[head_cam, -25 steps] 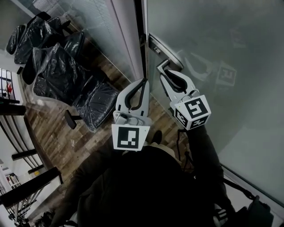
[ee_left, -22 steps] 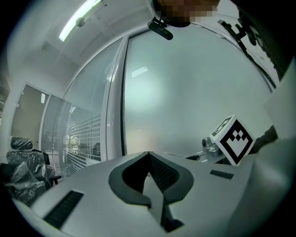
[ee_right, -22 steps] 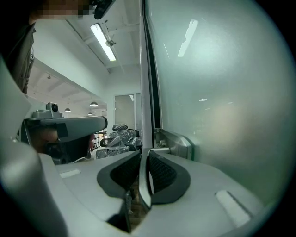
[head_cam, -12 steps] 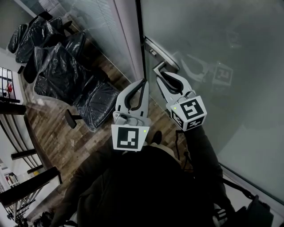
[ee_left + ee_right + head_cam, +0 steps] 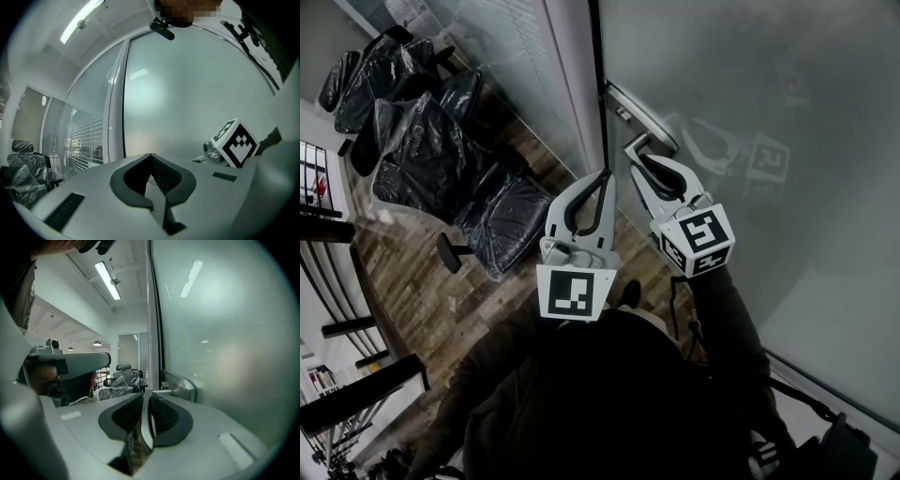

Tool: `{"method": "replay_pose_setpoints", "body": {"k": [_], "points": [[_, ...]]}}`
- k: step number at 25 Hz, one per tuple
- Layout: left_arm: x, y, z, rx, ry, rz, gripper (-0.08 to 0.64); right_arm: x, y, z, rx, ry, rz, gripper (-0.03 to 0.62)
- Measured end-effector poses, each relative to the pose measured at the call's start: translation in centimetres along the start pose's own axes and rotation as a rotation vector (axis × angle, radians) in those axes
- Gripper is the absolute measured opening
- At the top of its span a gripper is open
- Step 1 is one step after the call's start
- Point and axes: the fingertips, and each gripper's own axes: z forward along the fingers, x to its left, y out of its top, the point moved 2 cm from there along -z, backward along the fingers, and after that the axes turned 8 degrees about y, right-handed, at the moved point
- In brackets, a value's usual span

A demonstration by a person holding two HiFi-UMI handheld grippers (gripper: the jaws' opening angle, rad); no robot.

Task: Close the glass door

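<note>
The frosted glass door (image 5: 750,94) fills the right of the head view, its edge close to the pale frame post (image 5: 572,75). A metal door handle (image 5: 645,120) sits near that edge. My right gripper (image 5: 635,152) is shut on the handle's lever end; in the right gripper view the gripper (image 5: 146,393) points along the door (image 5: 225,333), with the handle plate (image 5: 180,383) just beyond the tips. My left gripper (image 5: 605,174) hangs shut and empty beside the door edge. In its own view the left gripper (image 5: 150,155) faces the door (image 5: 178,93).
Several chairs wrapped in black plastic (image 5: 422,141) stand on the wood floor (image 5: 441,300) beyond the glass partition (image 5: 506,56) at the left. Window blinds (image 5: 82,140) show through that partition. The person's dark sleeves and body fill the lower middle of the head view.
The door edge and handle have shifted slightly left towards the frame, and my right gripper has moved with the handle. The left gripper has barely moved.
</note>
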Motion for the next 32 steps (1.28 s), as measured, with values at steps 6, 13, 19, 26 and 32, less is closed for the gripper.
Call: {"method": "replay_pose_setpoints", "body": {"k": [6,13,19,26,32], "points": [[-0.3,-0.1,0.2,0.007,-0.004,0.009,-0.003,-0.1,-0.1,0.0,0.001,0.010,0.001,0.060],[-0.3,0.4,0.5,0.009,0.002,0.010,-0.003,0.4,0.4,-0.2,0.002,0.031,0.006,0.060],[-0.2,0.5,0.1,0.002,0.005,0.007,-0.003,0.7,0.3,-0.1,0.007,0.026,0.002,0.060],[0.2,1.2,-0.3,-0.013,0.018,0.006,-0.003,0.9,0.3,-0.1,0.032,0.023,-0.038,0.061],[0.4,2.3,-0.3,-0.035,0.033,-0.002,-0.003,1.3,1.8,-1.0,0.026,0.016,-0.114,0.045]]}}
